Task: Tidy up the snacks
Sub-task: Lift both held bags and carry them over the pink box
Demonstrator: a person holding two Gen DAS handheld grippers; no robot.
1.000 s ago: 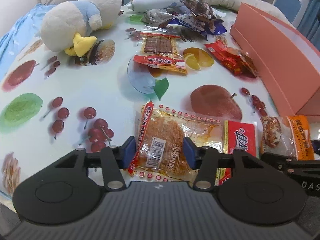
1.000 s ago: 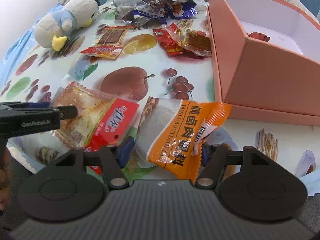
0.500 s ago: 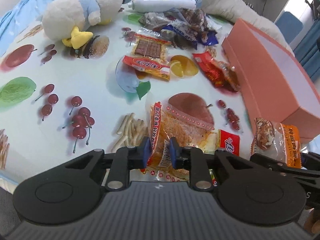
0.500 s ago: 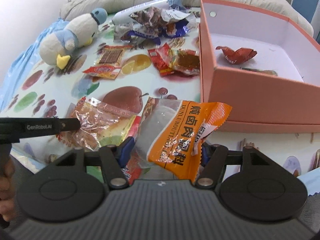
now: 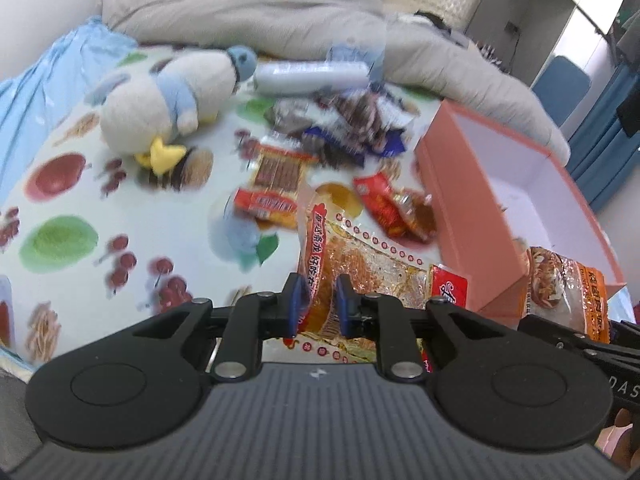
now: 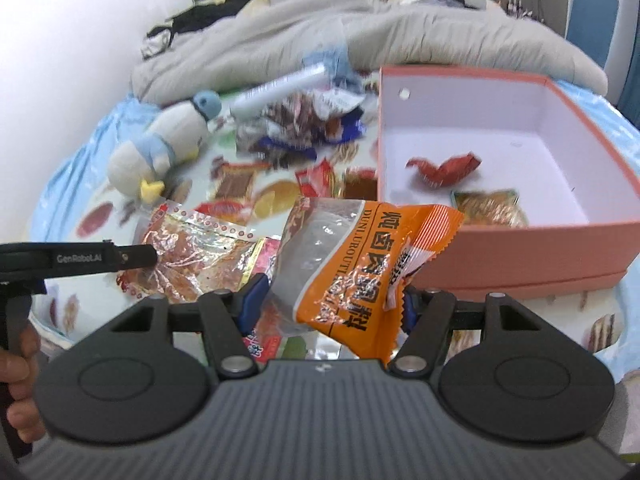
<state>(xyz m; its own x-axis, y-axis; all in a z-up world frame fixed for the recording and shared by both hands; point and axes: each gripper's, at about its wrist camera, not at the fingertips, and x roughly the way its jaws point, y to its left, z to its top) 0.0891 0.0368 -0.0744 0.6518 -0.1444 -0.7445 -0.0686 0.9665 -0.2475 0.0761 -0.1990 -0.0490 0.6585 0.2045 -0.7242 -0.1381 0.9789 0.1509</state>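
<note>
Between the left gripper's (image 5: 318, 304) blue pads sits the clear pack (image 5: 352, 264) of orange-brown snack w/ the red end — pinched tight and now up off the cloth, where a sec ago it lay flat w/ the jaws wide around it. Right gripper (image 6: 332, 304) clamps the orange pack (image 6: 360, 264) as before, but that pack has also risen: it now hangs level w/ the near wall of the pink box (image 6: 520, 248) rather than low beside it. Both views have tipped up, and the far clutter is blurred — so both hands look to be mid-lift.

So: two packs are in hand at once, both near the box's front-left corner, neither over the opening yet. Box already holds a red wrapper (image 6: 444, 168) and a gold one (image 6: 488, 204), w/ plenty of bare floor left.

Further out, more packs (image 5: 280, 184) lie loose on the fruit-print cloth (image 5: 80, 184), plus a plush penguin (image 5: 168, 100) and a white bottle (image 5: 308, 76) — several rounds to go, I'd say.
</note>
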